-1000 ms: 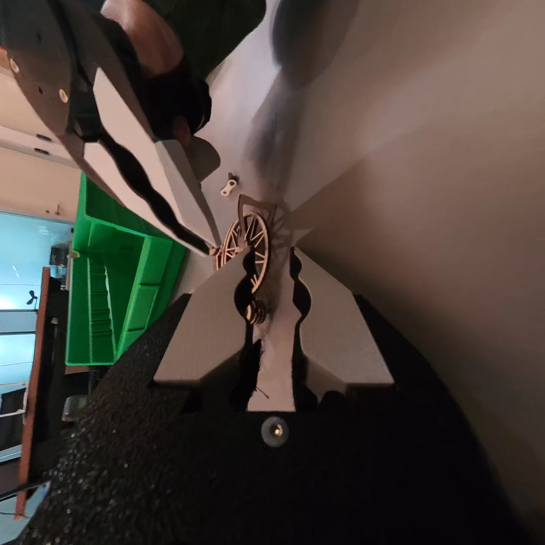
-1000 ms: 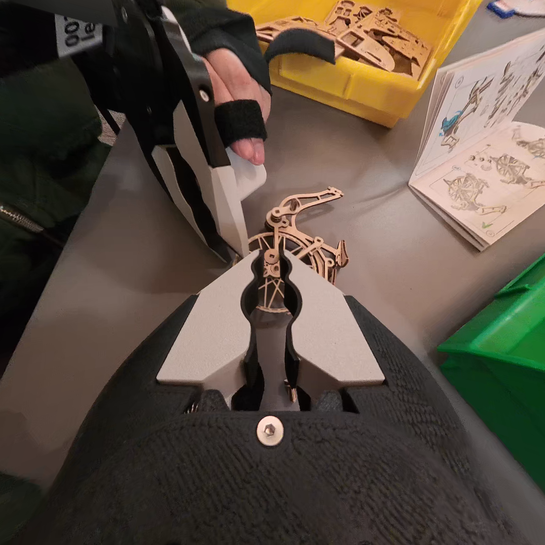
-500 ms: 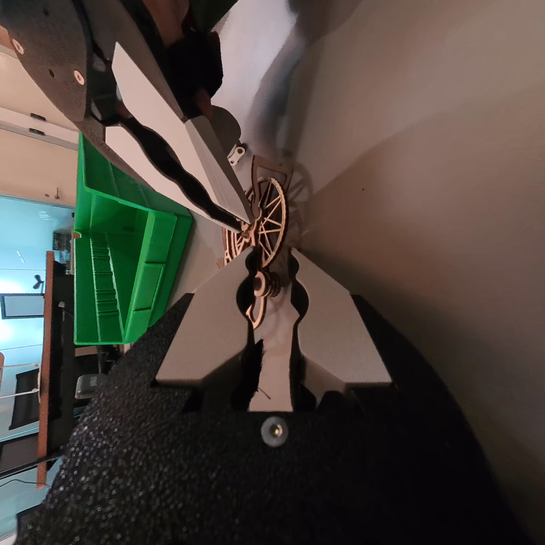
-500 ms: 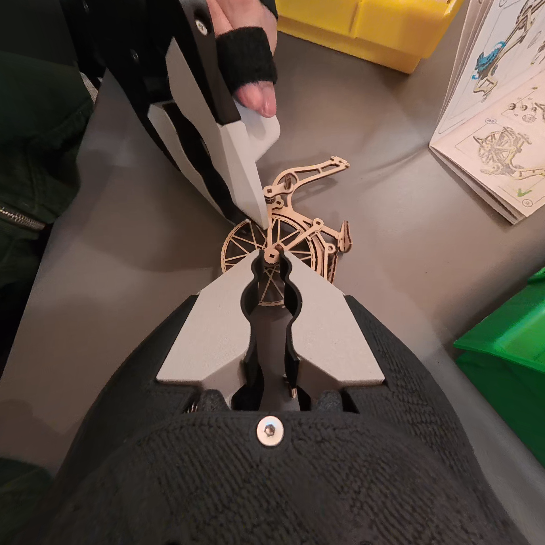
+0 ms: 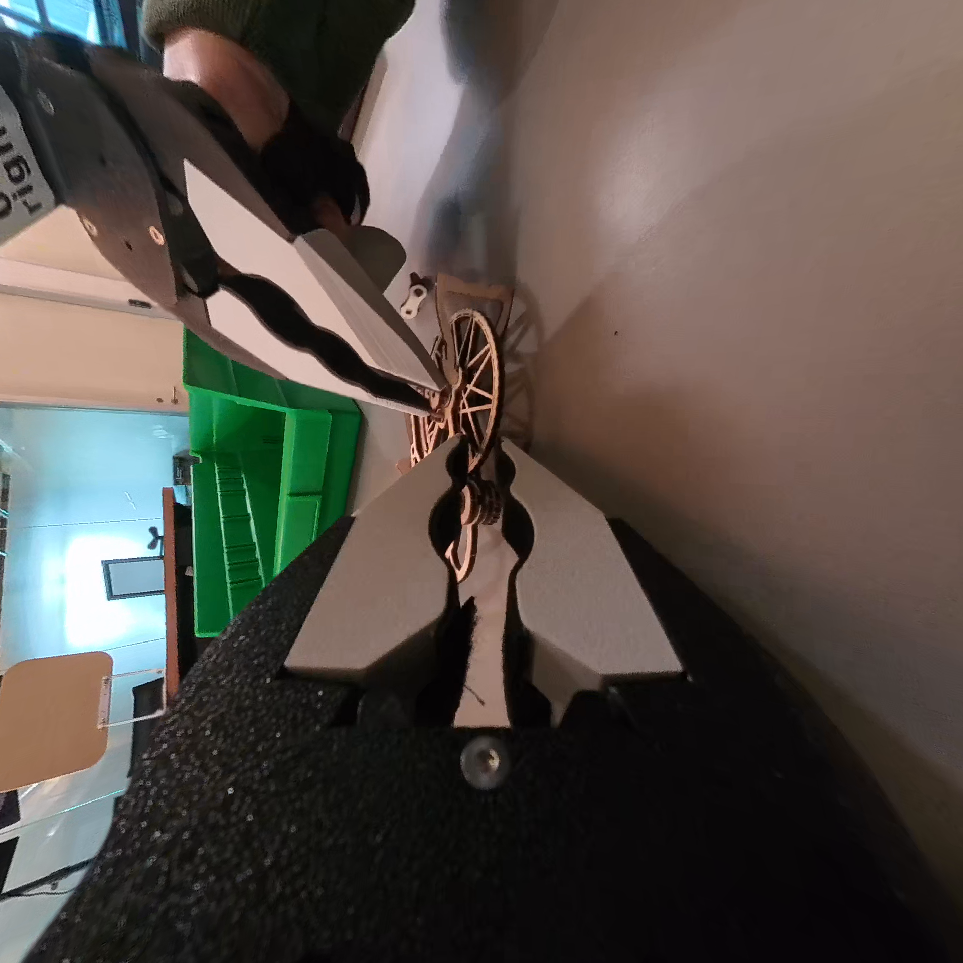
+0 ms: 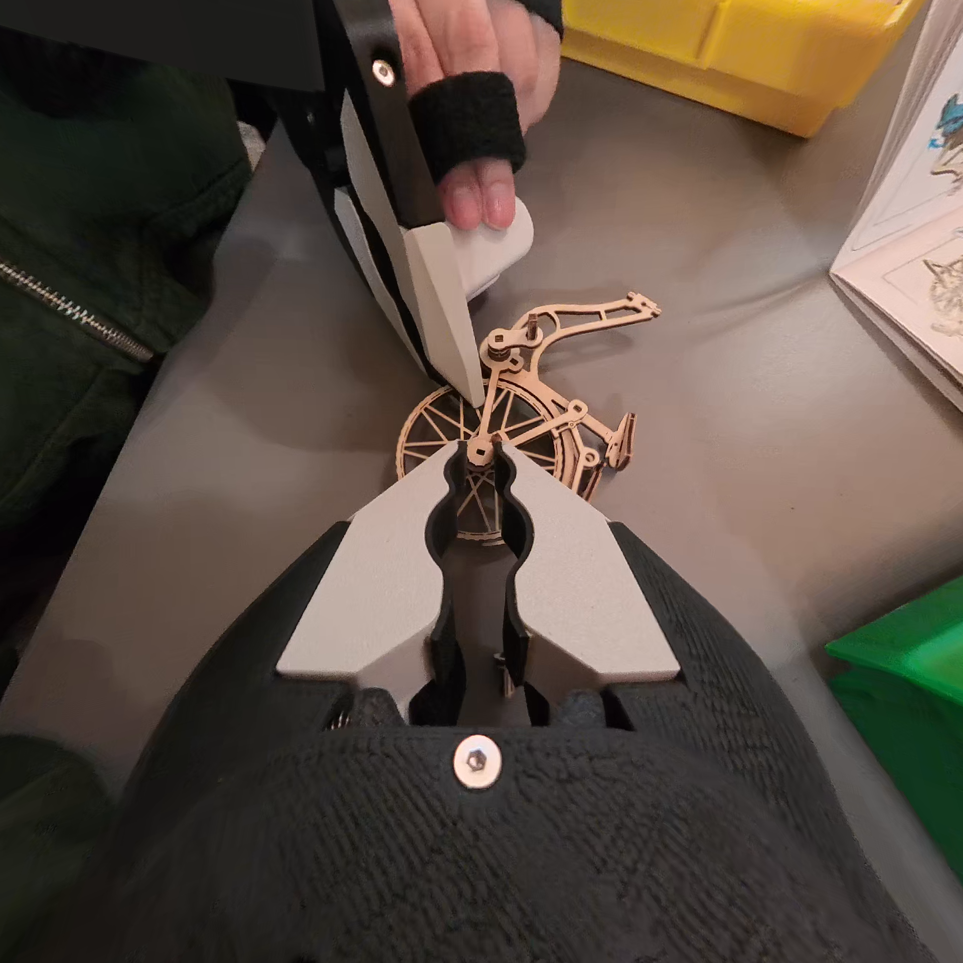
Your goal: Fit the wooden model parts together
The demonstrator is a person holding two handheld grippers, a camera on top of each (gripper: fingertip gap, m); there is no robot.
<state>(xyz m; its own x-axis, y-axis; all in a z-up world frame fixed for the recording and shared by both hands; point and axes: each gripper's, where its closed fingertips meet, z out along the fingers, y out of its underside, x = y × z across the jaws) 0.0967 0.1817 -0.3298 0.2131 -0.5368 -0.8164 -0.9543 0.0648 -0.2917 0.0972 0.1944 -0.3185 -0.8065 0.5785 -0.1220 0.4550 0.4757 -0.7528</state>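
Observation:
A wooden wheel model (image 6: 432,437) with spokes, linked arms and a curved arm (image 6: 589,315) rests on the grey table (image 6: 729,469). My right gripper (image 6: 479,447) is shut on the hub end of a wooden arm at the wheel's centre. My left gripper (image 6: 471,398) comes in from above and is shut on the wheel's upper rim. In the left wrist view the wheel (image 5: 474,375) and a small gear (image 5: 487,503) sit between the fingers of my left gripper (image 5: 480,445). My right gripper (image 5: 435,396) touches the hub from the upper left.
A yellow bin (image 6: 729,57) of wooden parts stands at the back. An open instruction booklet (image 6: 912,234) lies at the right. A green bin (image 6: 906,672) stands at the near right and also shows in the left wrist view (image 5: 245,469). A person's jacket (image 6: 104,260) fills the left.
My left gripper has moved forward, so the wheel and gear sit deeper between its fingers. In the right wrist view the left gripper has shifted right onto the rim. The right gripper stays at the hub.

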